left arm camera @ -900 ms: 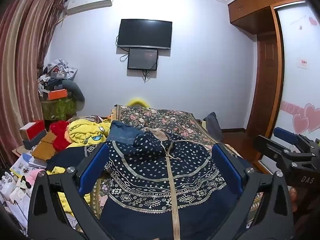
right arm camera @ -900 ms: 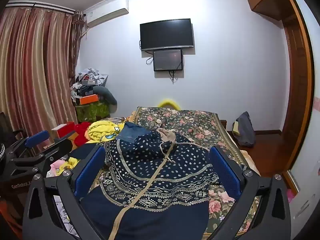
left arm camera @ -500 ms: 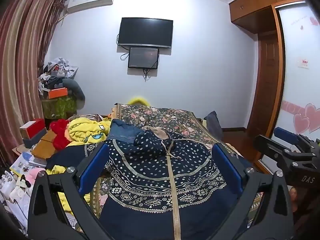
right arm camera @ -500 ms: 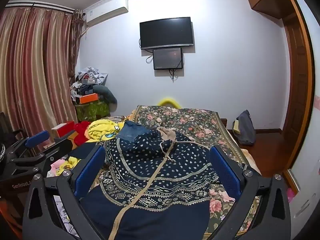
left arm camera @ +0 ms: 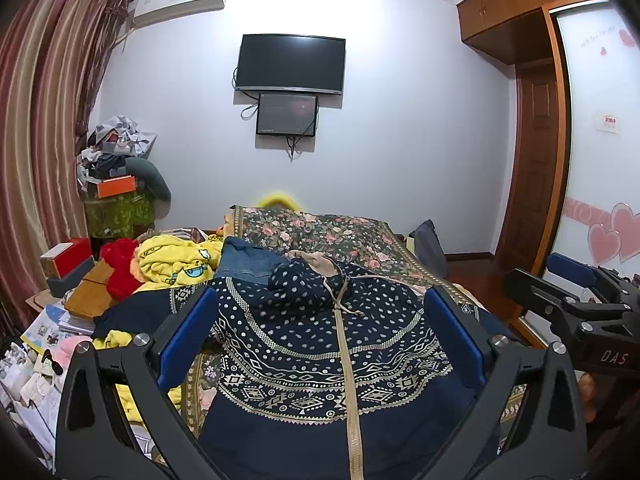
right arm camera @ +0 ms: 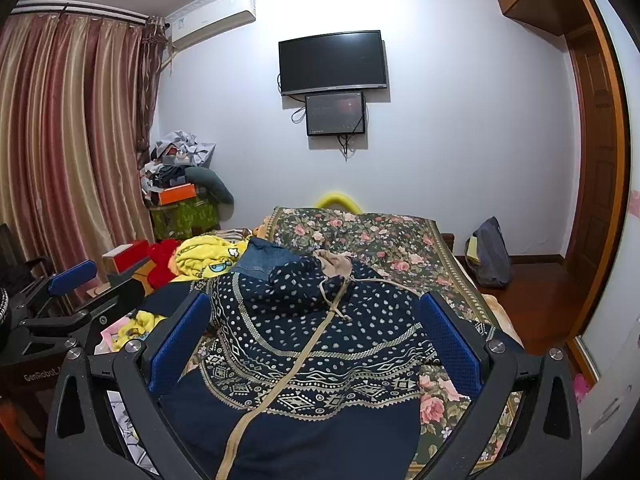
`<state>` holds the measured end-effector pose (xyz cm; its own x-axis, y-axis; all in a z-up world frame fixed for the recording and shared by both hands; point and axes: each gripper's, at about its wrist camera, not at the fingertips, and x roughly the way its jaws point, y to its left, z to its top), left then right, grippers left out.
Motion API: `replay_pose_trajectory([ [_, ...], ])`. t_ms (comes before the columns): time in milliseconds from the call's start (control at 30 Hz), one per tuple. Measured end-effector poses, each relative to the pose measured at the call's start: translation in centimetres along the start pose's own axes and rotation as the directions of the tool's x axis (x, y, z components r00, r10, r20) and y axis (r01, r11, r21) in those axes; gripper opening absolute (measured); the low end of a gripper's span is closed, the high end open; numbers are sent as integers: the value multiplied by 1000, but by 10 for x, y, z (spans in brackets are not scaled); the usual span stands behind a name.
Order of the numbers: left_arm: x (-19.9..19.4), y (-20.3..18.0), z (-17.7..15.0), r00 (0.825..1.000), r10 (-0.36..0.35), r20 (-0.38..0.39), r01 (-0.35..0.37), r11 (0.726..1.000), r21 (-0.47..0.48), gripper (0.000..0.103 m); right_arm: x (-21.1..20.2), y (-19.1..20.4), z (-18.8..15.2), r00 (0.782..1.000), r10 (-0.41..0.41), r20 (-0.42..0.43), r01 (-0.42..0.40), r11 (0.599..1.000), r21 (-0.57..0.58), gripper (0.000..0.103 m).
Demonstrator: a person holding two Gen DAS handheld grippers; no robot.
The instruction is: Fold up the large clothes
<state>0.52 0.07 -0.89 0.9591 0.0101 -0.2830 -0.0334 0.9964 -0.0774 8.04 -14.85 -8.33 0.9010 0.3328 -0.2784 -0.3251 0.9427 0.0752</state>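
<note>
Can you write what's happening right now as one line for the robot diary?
stage: before grasp | left gripper: open, empty | right gripper: open, empty | navy patterned jacket: spread on floral bed, unfolded

Large garment (left arm camera: 320,344) spread on bed (left arm camera: 360,240), near end, hood (left arm camera: 308,276) toward far wall. Jeans (left arm camera: 248,260) laid just behind hood, to left. Heap of clothes (left arm camera: 176,260) piled left of bed. Television (left arm camera: 291,63) mounted on far wall beyond bed, smaller screen (left arm camera: 287,114) hung directly beneath. Bag (right arm camera: 490,252) set on floor right of bed. Curtains (right arm camera: 68,152) hung at left.
</note>
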Motion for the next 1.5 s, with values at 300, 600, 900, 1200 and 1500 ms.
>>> replay_pose_trajectory([
  [300,1,2,-1,1000,4,-3,-4,1000,-1,103,7,-2,-4,1000,-1,-12,1,1000,4,103],
  [600,2,2,-1,1000,6,-3,-6,1000,-1,103,7,-3,-2,1000,0,-15,0,1000,7,103],
  [900,2,1,-2,1000,11,-4,-11,1000,-2,103,7,-3,-1,1000,0,-17,0,1000,7,103],
  [1200,3,1,-2,1000,14,-9,-14,1000,-6,103,6,-3,-1,1000,0,-20,0,1000,8,103],
  [1500,6,0,-1,1000,13,-12,-13,1000,-5,103,6,-3,0,1000,0,-23,1,1000,8,103],
])
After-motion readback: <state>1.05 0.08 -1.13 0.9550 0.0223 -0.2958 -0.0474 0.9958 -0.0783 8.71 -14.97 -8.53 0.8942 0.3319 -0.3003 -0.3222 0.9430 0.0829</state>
